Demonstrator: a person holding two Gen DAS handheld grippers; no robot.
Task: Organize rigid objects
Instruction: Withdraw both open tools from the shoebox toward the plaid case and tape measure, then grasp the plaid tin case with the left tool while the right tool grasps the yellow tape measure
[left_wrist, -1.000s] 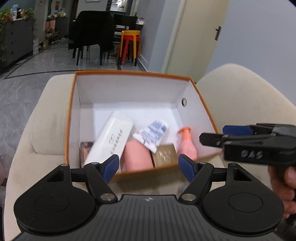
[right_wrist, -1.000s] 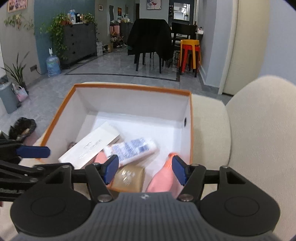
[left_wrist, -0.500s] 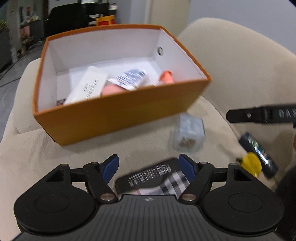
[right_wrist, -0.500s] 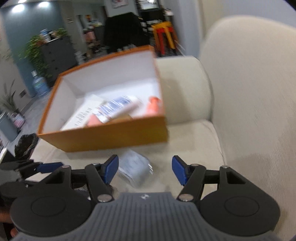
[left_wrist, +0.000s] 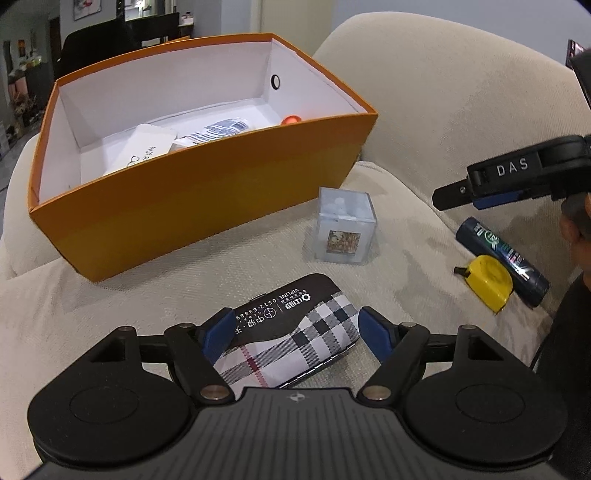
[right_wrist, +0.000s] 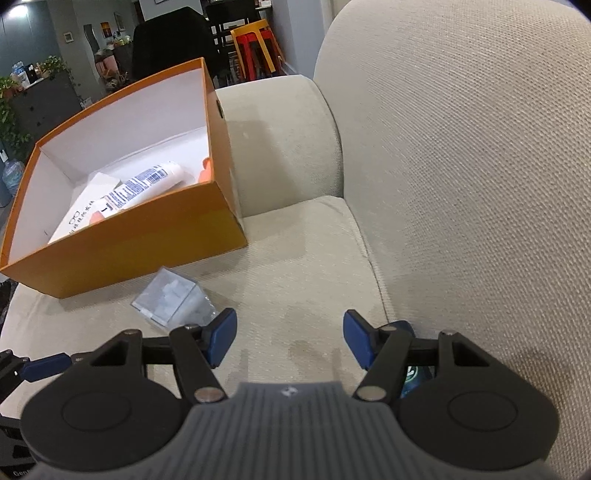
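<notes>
The plaid case (left_wrist: 291, 332) lies on the sofa (left_wrist: 258, 254) between the left gripper's (left_wrist: 291, 332) wide, just-opened jaws, ungripped, long axis slanting across them. The right gripper (right_wrist: 288, 341) hovers half-open, empty.

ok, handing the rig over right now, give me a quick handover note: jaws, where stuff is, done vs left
Left gripper: jaws have just been opening wider, straddling the plaid case on the sofa, pads not pressing on it.
Right gripper: open, empty, over bare cushion.
Done: orange box already holds a white carton, a tube and a pink bottle.
Left on the cushion: plaid case, clear cube, yellow tape measure, dark can.
</notes>
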